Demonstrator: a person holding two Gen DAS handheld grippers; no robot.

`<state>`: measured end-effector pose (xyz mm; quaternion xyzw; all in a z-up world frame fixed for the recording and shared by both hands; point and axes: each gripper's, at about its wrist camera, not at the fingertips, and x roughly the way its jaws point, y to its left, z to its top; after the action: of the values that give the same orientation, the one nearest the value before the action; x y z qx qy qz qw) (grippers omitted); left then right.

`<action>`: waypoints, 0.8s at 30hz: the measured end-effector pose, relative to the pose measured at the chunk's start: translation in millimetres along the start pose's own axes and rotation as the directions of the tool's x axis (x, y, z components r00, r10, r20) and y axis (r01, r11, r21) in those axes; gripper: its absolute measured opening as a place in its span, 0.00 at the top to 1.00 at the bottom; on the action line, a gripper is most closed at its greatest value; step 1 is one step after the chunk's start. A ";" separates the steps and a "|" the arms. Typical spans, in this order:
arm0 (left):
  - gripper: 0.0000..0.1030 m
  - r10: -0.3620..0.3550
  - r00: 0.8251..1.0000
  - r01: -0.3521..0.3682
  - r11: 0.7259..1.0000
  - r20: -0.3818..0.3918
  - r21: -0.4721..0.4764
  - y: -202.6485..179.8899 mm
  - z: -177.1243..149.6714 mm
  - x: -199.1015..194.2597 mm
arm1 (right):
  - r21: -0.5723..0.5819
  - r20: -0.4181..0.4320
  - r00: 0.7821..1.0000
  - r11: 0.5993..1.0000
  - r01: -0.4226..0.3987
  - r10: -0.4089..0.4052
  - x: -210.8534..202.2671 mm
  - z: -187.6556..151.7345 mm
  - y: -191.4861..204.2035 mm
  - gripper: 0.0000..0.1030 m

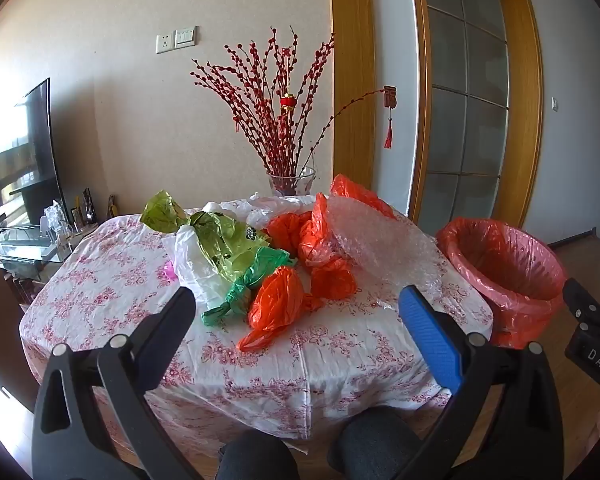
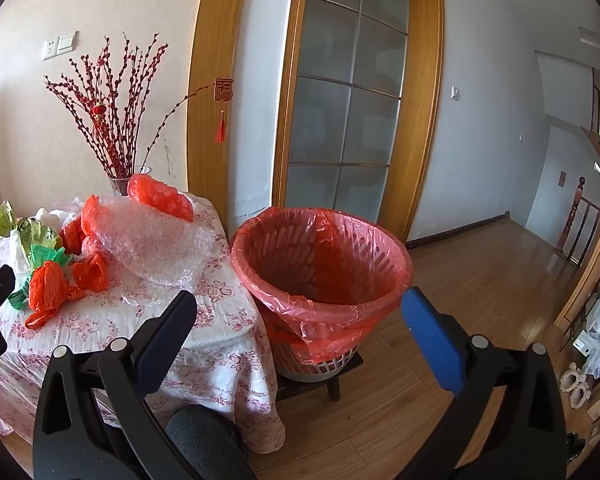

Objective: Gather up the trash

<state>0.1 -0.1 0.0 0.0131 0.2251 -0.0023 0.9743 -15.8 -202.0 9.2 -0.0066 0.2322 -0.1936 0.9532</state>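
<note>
crumpled plastic bags lie heaped on the bench (image 1: 112, 292), which wears a white cloth printed with pink flowers. going from the left of the heap: a yellow-green translucent plastic bag (image 1: 216, 236) lies over a white plastic bag (image 1: 190, 260), a twisted bright green plastic bag (image 1: 252, 280) trails toward the near edge, and just beside it sits a knotted orange plastic bag (image 1: 276, 304) with more orange bags (image 1: 300, 232) bunched behind. a clear sheet of bubble wrap (image 1: 376, 240) covers the right end of the heap, reaching near the bench's right edge. at the back of the bench a glass vase of red budded branches (image 1: 280, 112) stands against the wall. right of the bench, close beside its edge, a white slatted waste basket lined with a red plastic bag (image 2: 324, 264) stands on a low dark stool (image 2: 332, 384) on the wooden floor; the liner looks empty inside. the left tongs (image 1: 300, 312) hang wide open above the near part of the bench, gripping nothing, facing the heap. the right tongs (image 2: 300, 316) are likewise spread wide and empty, aimed at the basket's near rim.
</note>
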 end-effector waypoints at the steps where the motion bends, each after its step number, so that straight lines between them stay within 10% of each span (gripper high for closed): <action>1: 0.04 0.000 1.000 0.000 1.000 0.000 0.001 -0.1 0.0 0.0 | -0.001 -0.002 1.000 1.000 0.000 0.000 0.1 0.1 0.2 0.02; 24: 0.04 -0.001 1.000 0.001 1.000 -0.004 -0.001 -1.1 -0.2 -0.2 | -0.001 0.002 1.000 1.000 0.001 -0.001 -0.7 1.2 0.8 0.02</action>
<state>-0.2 -1.1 -0.2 0.0127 0.2268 -0.0025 0.9739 -15.6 -201.1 10.5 -0.0076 0.2315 -0.1939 0.9533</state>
